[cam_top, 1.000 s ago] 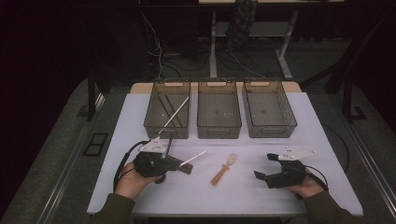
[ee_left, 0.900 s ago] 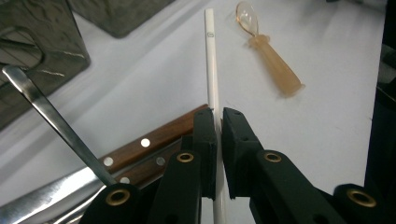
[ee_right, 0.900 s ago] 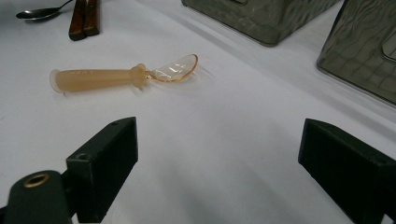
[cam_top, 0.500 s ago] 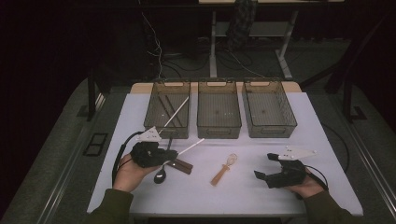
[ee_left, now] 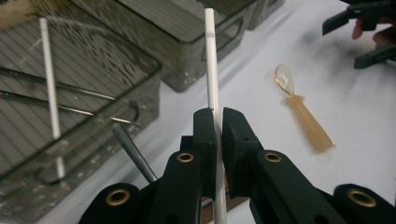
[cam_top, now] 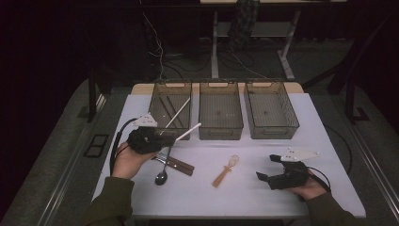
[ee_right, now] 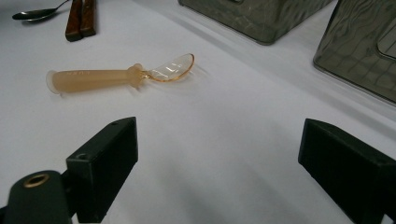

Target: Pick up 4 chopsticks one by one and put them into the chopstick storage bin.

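My left gripper (cam_top: 157, 136) (ee_left: 218, 121) is shut on a white chopstick (cam_top: 187, 132) (ee_left: 211, 60), held above the table near the front of the left basket (cam_top: 162, 94). A second white chopstick (cam_top: 178, 112) (ee_left: 48, 88) leans inside that basket with thin dark sticks. An amber plastic spoon (cam_top: 226, 169) (ee_right: 116, 74) (ee_left: 301, 112) lies mid-table. A metal spoon (cam_top: 162, 174) (ee_right: 37, 13) and a brown-handled utensil (cam_top: 176, 164) (ee_right: 80, 18) lie below my left hand. My right gripper (cam_top: 268, 169) (ee_right: 215, 163) stands open at the front right, nothing between its jaws.
Three smoky see-through baskets stand in a row at the back: left, middle (cam_top: 220, 89) and right (cam_top: 277, 92). The white table (cam_top: 263, 207) ends close in front of both hands. Cables trail from each gripper.
My left gripper has lifted the white chopstick and carried it left and back toward the left basket, uncovering the metal spoon and brown-handled utensil. The right gripper has stayed in place.
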The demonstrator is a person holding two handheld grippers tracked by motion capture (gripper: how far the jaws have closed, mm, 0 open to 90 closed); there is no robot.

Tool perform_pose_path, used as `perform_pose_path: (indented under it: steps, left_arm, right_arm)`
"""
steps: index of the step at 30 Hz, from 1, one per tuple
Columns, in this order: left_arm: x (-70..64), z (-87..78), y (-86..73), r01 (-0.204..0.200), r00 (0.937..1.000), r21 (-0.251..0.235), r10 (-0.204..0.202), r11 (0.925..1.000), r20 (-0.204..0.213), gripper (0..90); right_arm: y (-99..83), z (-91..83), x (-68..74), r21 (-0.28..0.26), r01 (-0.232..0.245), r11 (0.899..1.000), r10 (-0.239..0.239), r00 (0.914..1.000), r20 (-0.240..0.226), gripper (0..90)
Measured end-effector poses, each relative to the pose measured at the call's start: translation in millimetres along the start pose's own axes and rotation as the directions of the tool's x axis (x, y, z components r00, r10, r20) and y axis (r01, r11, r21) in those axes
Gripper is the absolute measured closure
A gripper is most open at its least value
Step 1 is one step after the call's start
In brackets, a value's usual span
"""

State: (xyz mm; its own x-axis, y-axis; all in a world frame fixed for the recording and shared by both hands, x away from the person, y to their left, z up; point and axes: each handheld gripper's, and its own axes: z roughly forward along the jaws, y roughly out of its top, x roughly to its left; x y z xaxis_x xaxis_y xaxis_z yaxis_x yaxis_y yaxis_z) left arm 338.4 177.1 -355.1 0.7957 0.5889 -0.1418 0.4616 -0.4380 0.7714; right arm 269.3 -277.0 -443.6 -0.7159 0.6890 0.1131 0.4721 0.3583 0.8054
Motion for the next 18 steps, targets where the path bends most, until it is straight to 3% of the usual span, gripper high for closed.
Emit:
perform_pose_path:
  steps: [11,18]
  left_arm:
    - [18.8,-0.2,21.0,0.032,0.9972,-0.027,-0.033,0.9991,-0.067,83.7]
    - [36.6,3.3,35.6,0.084,0.9874,-0.054,-0.091,0.995,-0.13,83.6]
  right_arm:
    - [-0.1,0.6,-0.5,0.002,0.001,1.0,-0.001,1.0,-0.001,11.3]
    - [-0.4,0.9,-1.4,0.003,-0.006,1.0,0.006,1.0,-0.003,11.3]
